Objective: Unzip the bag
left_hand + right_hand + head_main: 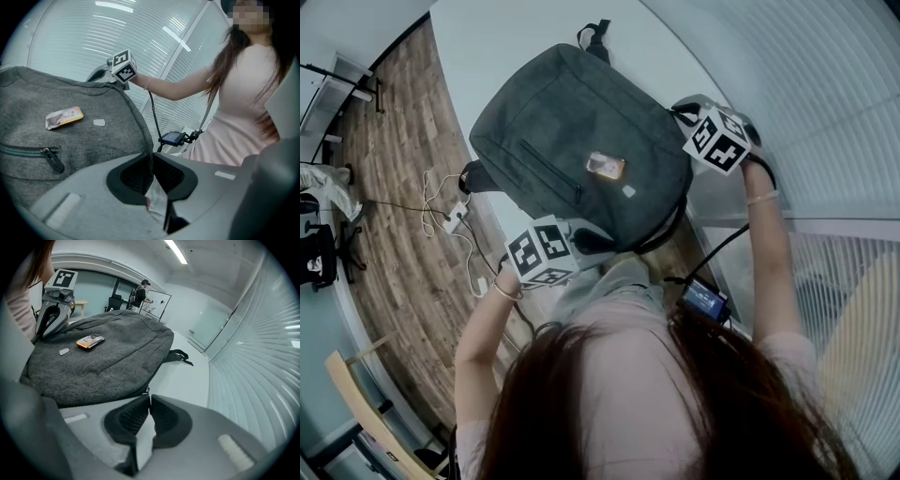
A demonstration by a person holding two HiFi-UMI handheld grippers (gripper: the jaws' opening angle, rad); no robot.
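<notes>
Lying flat, the gray felt-textured backpack (pixel 572 141) sits on the smooth white table (pixel 478 37), with both your grippers at its rim. Your left gripper (pixel 151 159) is clenched on the backpack's rounded edge. Your right gripper (pixel 148 398) pinches a small zipper pull (pixel 146 391) at the side. A flat orange-edged packet (pixel 606 166) rests on top.
</notes>
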